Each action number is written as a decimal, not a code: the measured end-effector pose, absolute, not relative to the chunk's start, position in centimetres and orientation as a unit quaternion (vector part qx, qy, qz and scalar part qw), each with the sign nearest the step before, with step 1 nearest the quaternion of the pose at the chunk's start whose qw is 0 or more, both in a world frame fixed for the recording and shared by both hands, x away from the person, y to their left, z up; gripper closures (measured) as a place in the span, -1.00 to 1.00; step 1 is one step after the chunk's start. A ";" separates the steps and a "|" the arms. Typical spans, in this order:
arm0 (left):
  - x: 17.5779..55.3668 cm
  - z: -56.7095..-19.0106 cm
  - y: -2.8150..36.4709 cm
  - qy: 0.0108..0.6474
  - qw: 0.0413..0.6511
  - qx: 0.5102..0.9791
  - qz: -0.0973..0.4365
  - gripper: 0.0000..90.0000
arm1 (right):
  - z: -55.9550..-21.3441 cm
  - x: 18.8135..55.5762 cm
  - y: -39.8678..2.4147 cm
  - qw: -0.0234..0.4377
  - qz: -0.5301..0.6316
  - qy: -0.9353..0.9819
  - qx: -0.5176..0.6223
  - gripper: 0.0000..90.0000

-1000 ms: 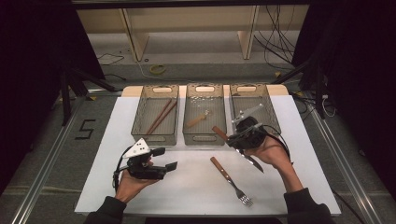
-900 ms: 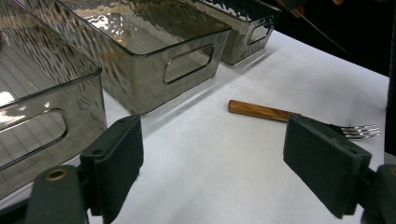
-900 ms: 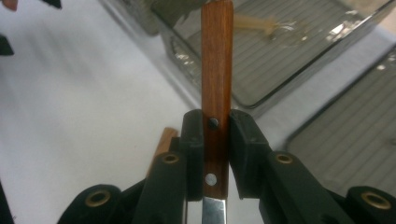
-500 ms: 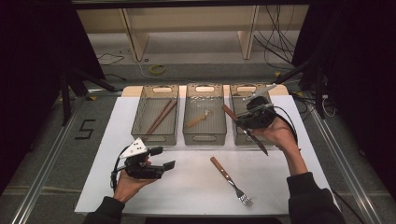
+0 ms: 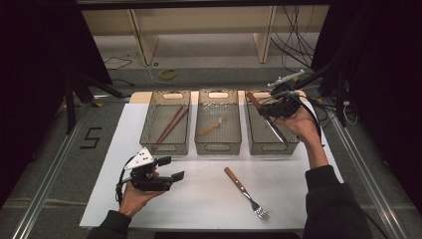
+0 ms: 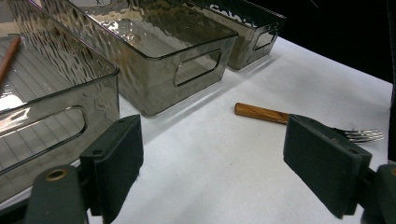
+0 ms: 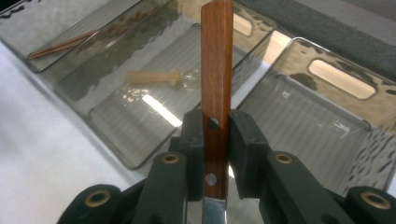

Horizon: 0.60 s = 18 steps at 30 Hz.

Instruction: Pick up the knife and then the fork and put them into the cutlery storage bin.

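Here, the right hand-held gripper (image 5: 271,107) is clamped on a wooden-handled knife (image 5: 266,118) above the right bin (image 5: 259,144).
Forearm stretched forward and raised, handle pointing away; the left hand-held gripper (image 5: 169,169) rests wide open, empty, low over the desk (image 5: 209,199).

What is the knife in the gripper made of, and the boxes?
The knife seems to have a smooth reddish-brown wooden handle with two metal rivets and a shiny steel-looking blade. The boxes look like smoky see-through plastic with a rippled surface.
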<state>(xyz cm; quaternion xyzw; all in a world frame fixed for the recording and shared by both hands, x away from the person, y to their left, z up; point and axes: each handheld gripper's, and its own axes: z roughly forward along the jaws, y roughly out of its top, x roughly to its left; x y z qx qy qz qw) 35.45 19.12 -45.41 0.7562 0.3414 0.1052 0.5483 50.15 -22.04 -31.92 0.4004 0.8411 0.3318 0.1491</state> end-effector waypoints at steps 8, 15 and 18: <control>35.3 -45.4 19.2 0.340 0.549 0.757 0.104 -0.57 | -32.2 51.5 -22.7 0.153 0.330 0.832 0.419 0.71; 35.3 -45.4 19.3 0.340 0.551 0.755 0.105 -0.57 | -32.4 52.9 -22.9 0.155 0.331 0.823 0.436 0.71; 35.3 -45.4 19.3 0.340 0.551 0.755 0.105 -0.57 | -32.5 53.3 -23.1 0.156 0.331 0.819 0.442 0.71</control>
